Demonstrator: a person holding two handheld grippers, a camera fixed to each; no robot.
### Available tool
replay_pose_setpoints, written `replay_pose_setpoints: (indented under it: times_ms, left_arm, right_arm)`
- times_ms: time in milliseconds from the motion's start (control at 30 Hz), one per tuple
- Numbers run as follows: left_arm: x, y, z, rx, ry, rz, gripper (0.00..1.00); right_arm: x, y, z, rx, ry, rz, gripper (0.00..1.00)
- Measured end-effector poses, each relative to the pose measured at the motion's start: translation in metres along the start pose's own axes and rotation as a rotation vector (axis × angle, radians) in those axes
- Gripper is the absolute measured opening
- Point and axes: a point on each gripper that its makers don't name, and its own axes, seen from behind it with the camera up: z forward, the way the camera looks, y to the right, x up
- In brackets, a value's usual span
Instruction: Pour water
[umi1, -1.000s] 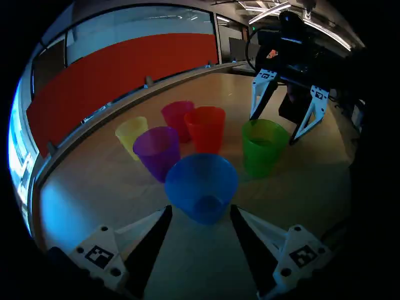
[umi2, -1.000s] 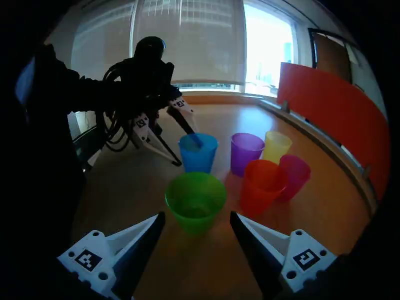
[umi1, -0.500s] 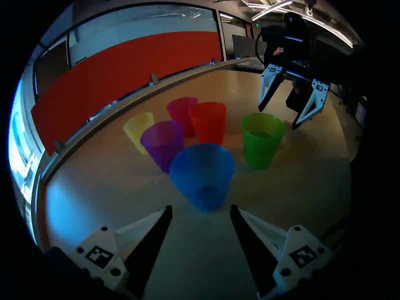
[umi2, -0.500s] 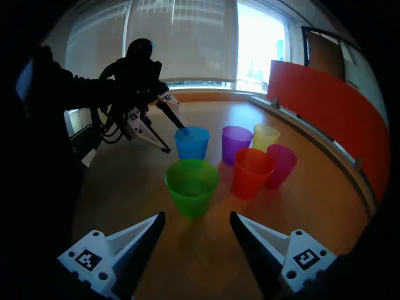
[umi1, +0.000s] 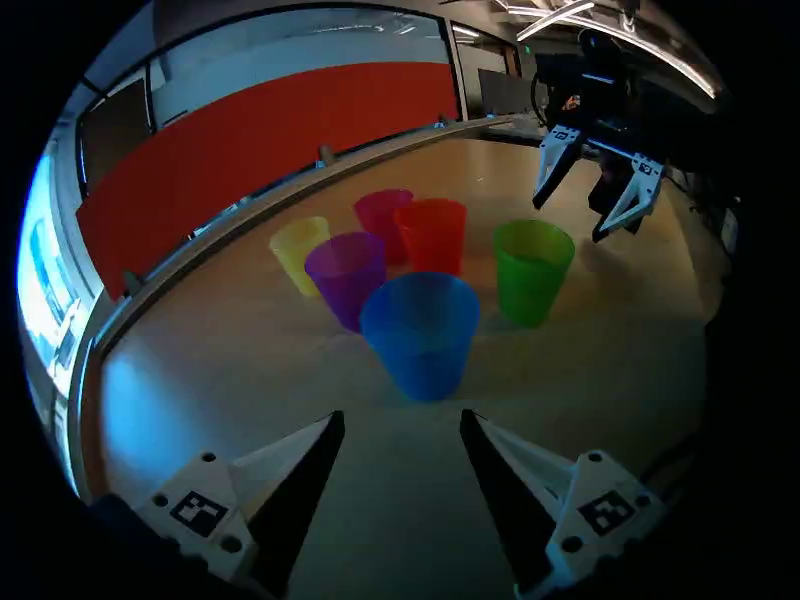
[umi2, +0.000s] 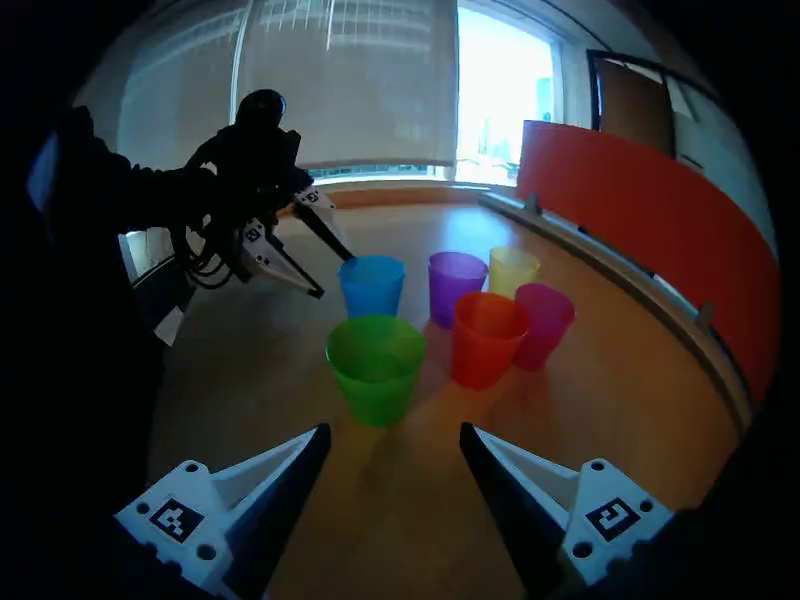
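Blue cup (umi1: 420, 335) beyond spread left tongs (umi1: 400, 416)

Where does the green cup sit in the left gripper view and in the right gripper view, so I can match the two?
Left gripper view: the green cup stands right of centre, to the right of the blue cup.
Right gripper view: the green cup stands just left of centre and is the nearest cup.
Shared landmark: the orange cup, left of it there, right of it here.

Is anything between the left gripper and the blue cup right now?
Nothing visible. The blue cup stands straight ahead of the open left gripper, with bare table between them. The purple cup and green cup stand beyond it, to either side.
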Motion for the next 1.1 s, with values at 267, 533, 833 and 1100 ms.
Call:
replay_pose_setpoints:
  times_ms: [267,533,833,1100]
  left_arm:
    - [-0.004,-0.014,-0.010,0.054,0.010,-0.032,0.86]
    - [-0.010,-0.034,-0.020,0.121,0.033,-0.070,0.86]
    - [0.000,-0.058,-0.034,0.201,0.083,-0.099,0.86]
    - [0.019,-0.083,-0.051,0.294,0.165,-0.143,0.85]
  right_arm:
    - [0.002,0.008,-0.005,-0.053,0.014,0.022,1.00]
    - [0.010,0.024,-0.014,-0.138,0.050,0.052,1.00]
    - [0.019,0.051,-0.030,-0.265,0.112,0.097,1.00]
    - [0.025,0.071,-0.049,-0.373,0.162,0.123,1.00]
